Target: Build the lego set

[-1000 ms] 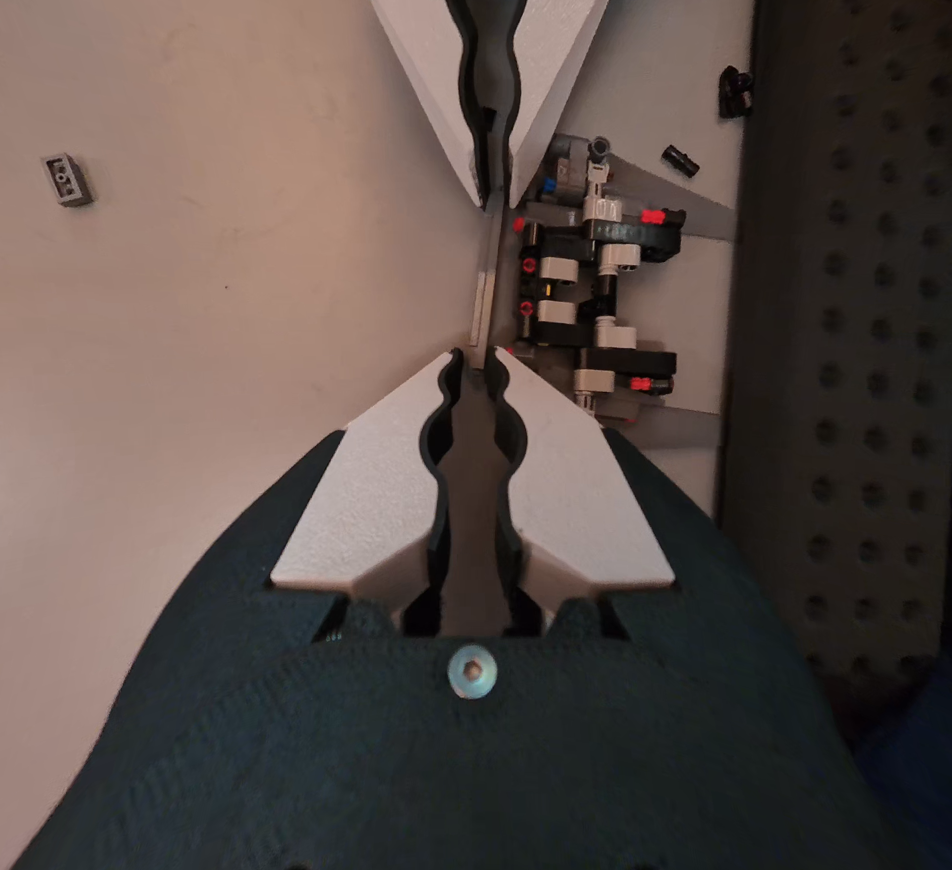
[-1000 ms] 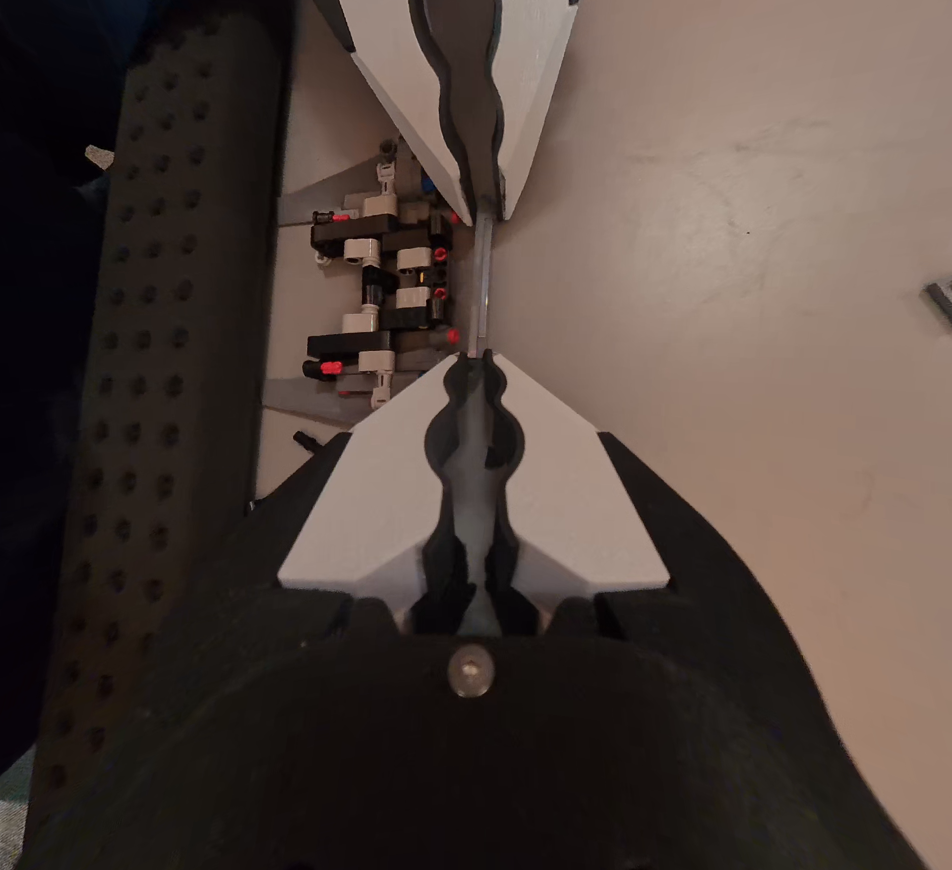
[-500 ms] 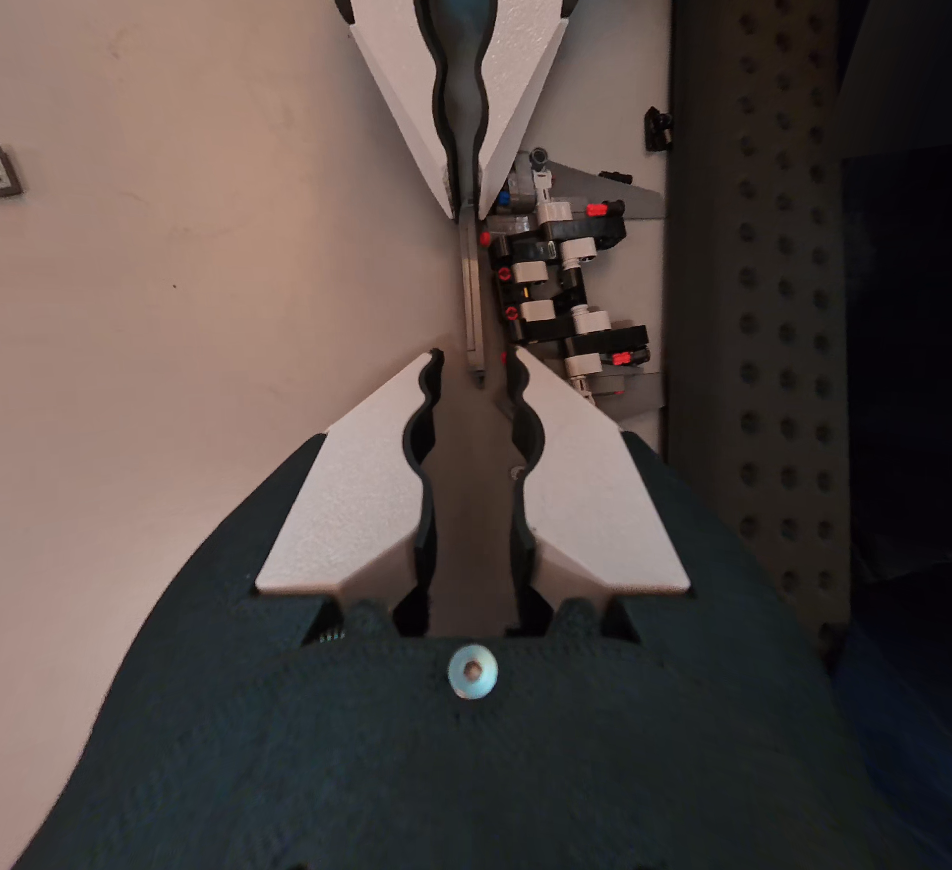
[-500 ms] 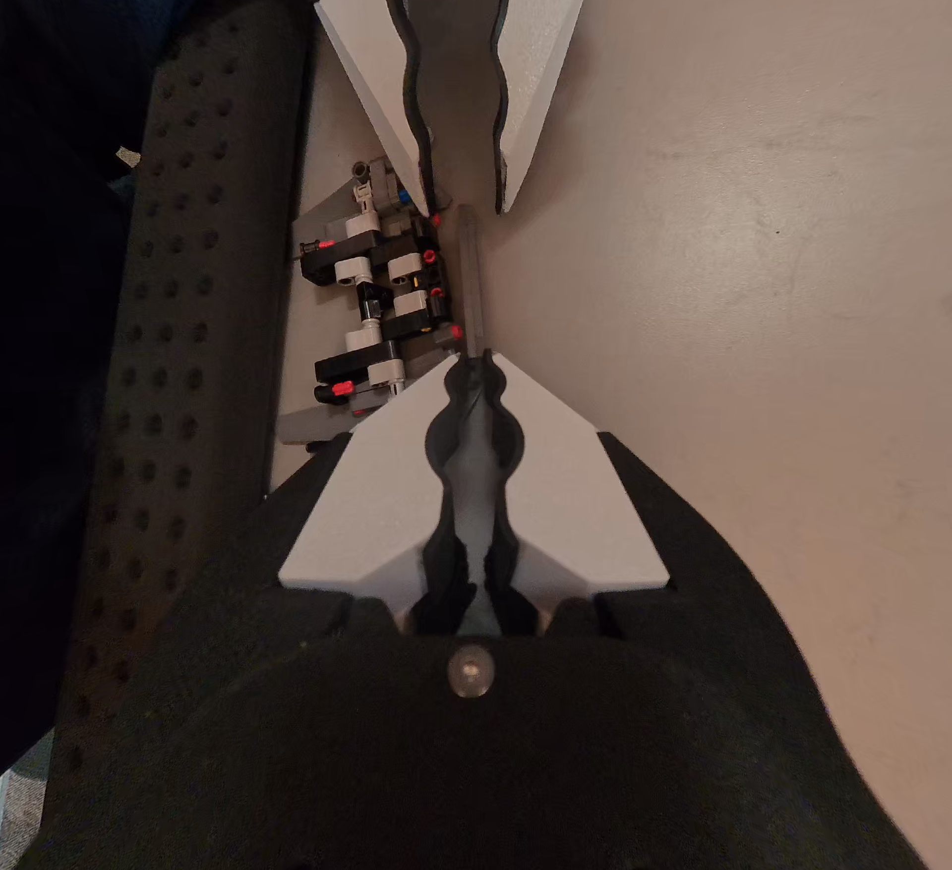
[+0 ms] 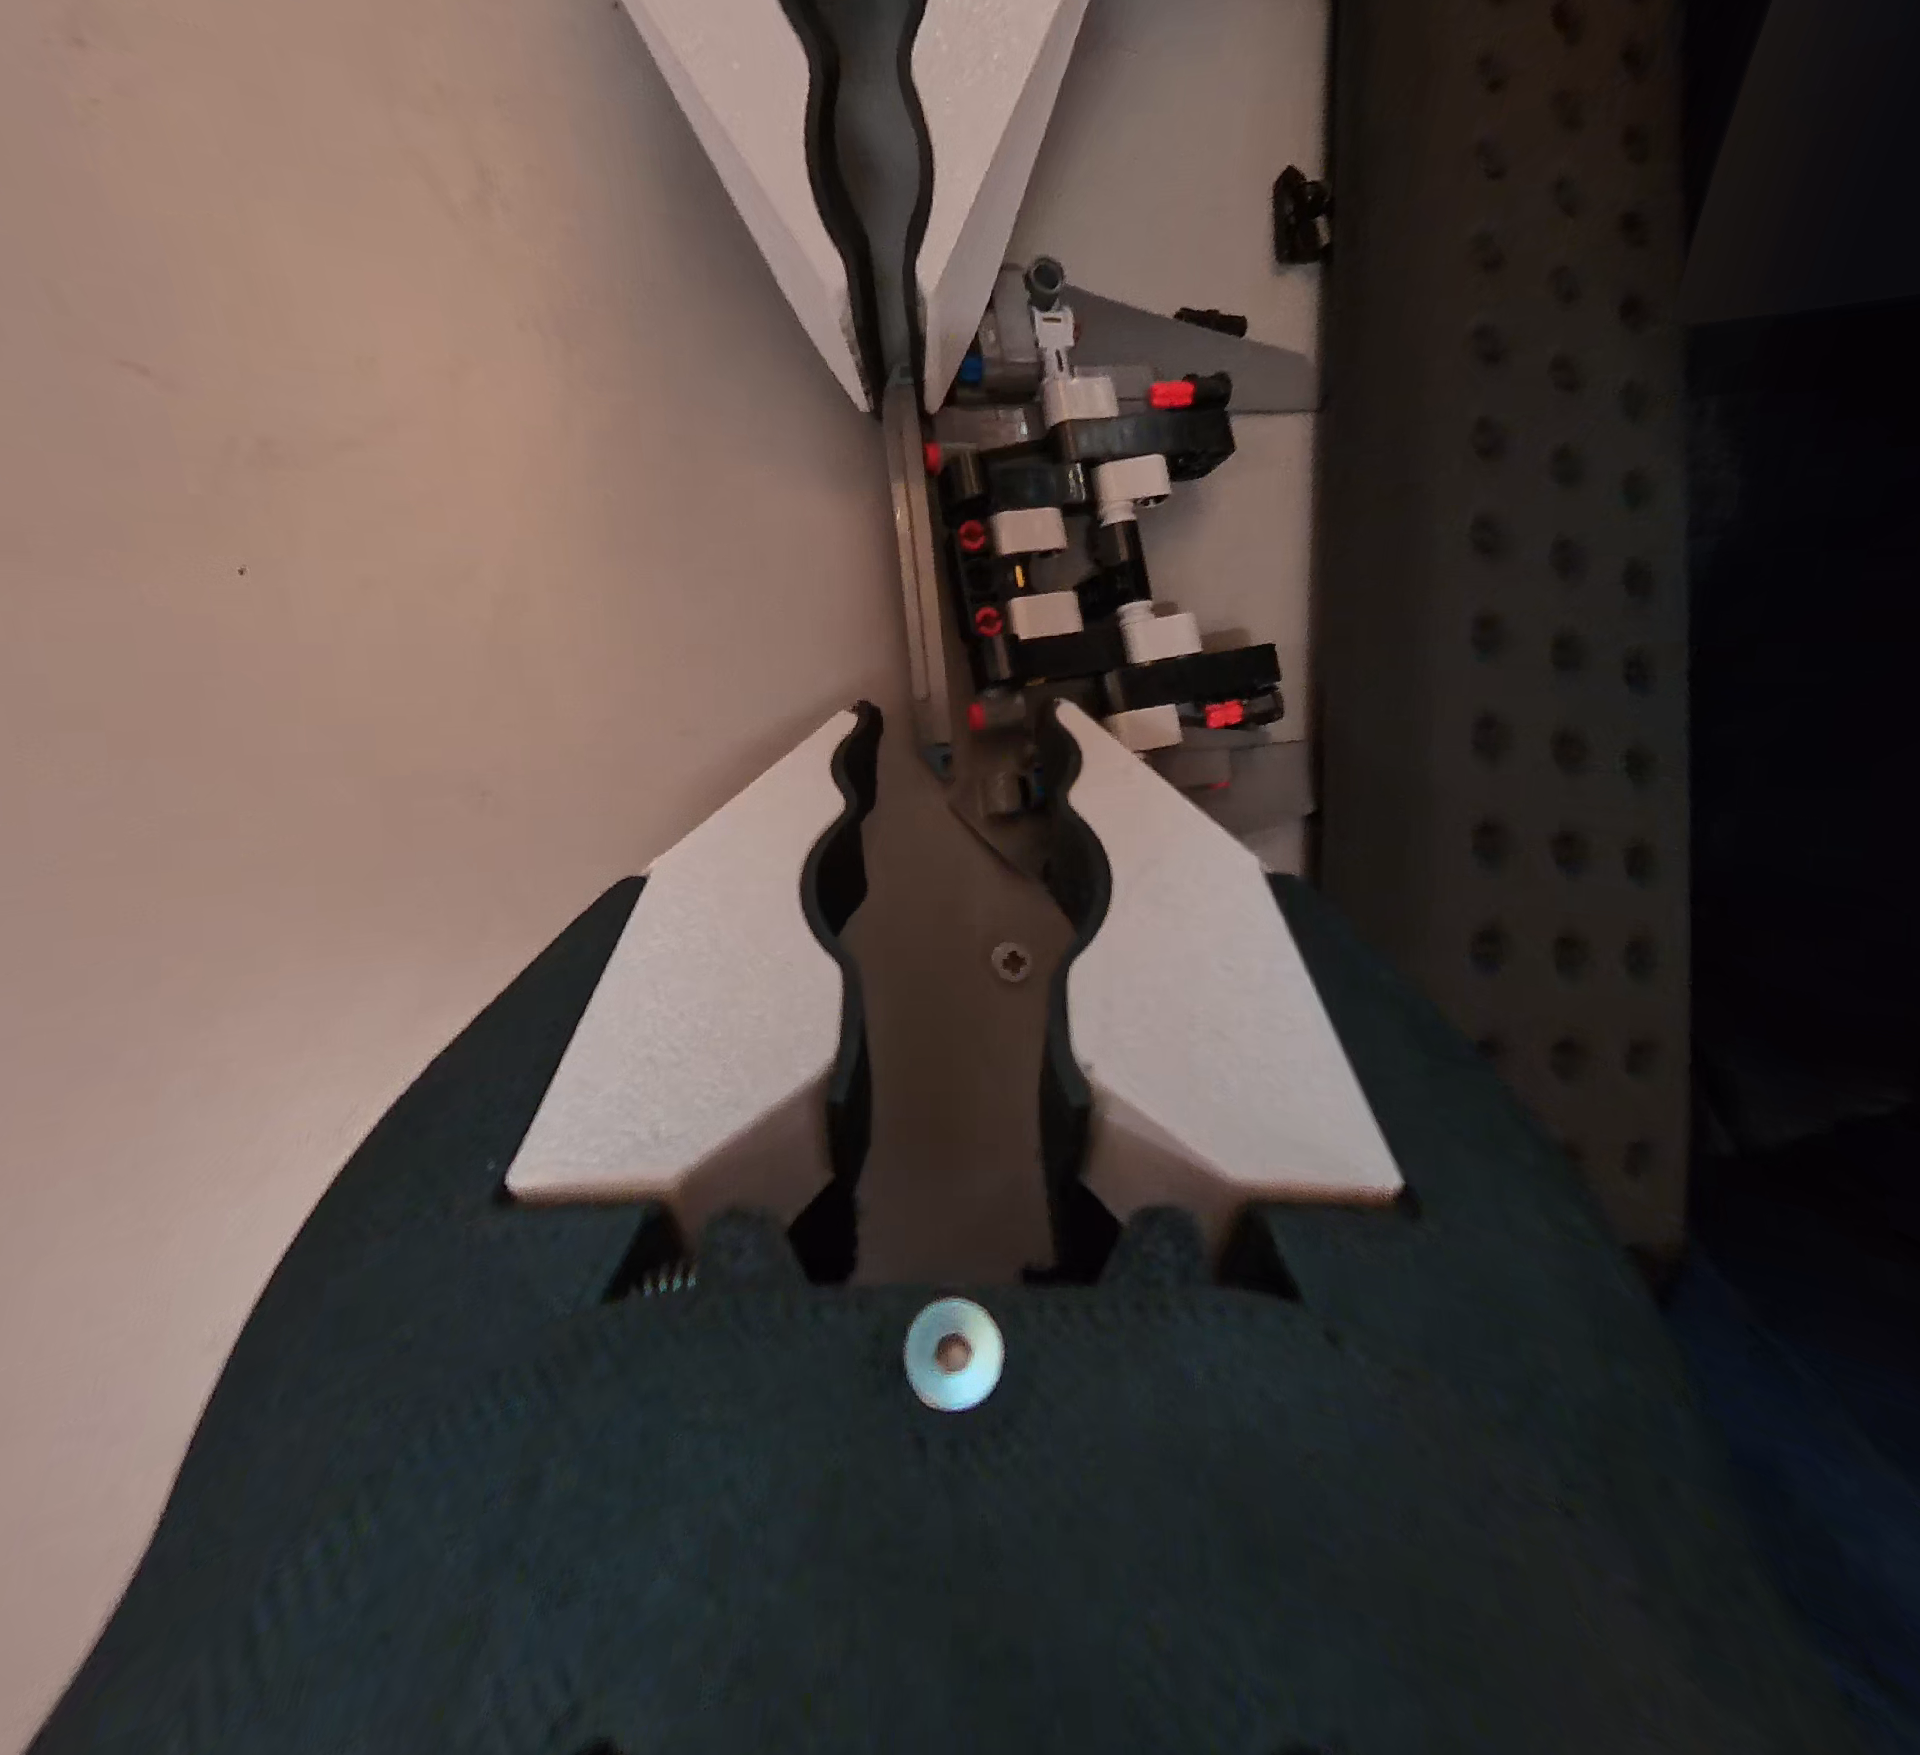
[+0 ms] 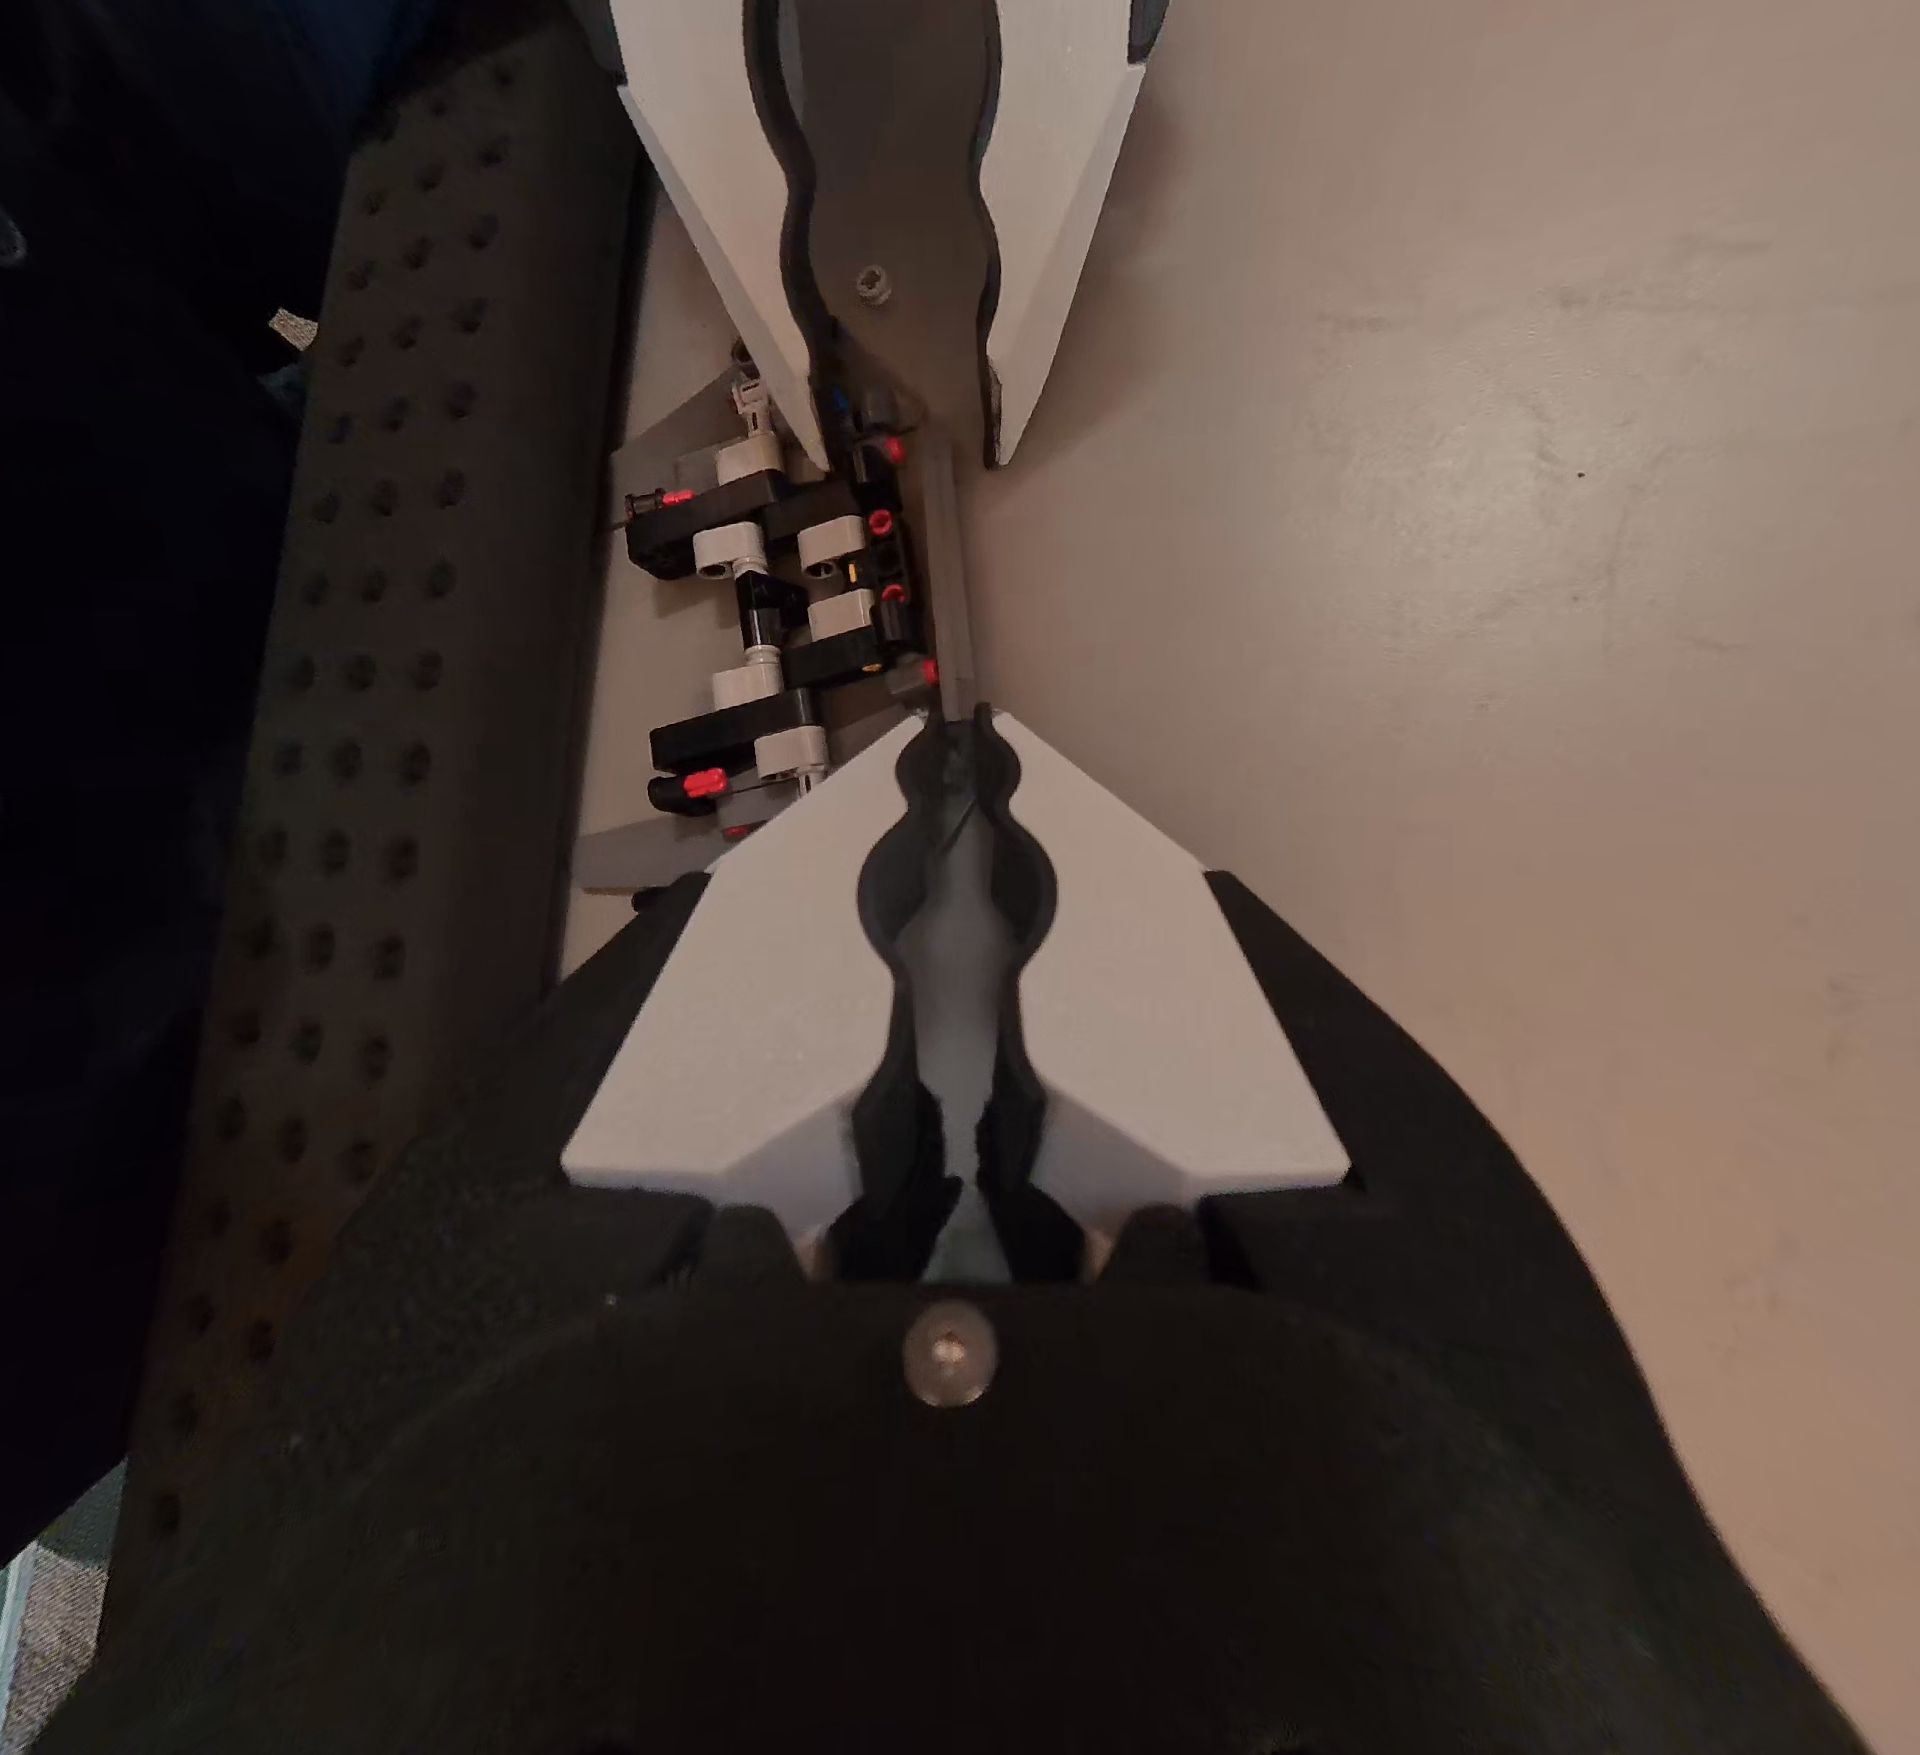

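The lego model (image 5: 1081, 552) is a grey winged plate carrying black beams, white connectors and red pins; it also shows in the right wrist view (image 6: 790, 583). My right gripper (image 6: 961, 718) is shut on the thin edge of the model's grey plate (image 6: 951, 562) and shows at the top of the left wrist view (image 5: 894, 365). My left gripper (image 5: 961, 718) is open, its jaws standing apart on either side of the plate's other end. It faces the right gripper and shows at the top of the right wrist view (image 6: 914, 453).
A dark perforated mat (image 5: 1507, 562) runs along the table edge beside the model, and shows in the right wrist view (image 6: 343, 666). Small black loose pieces (image 5: 1299, 214) lie near it. The tan table top (image 5: 416, 458) spreads on the other side. Across from one pair of fingers to the other is roughly 6 cm.
My left gripper has opened and let go of the model's grey plate. My right gripper stays shut on the other end. A small grey brick has left the left view.
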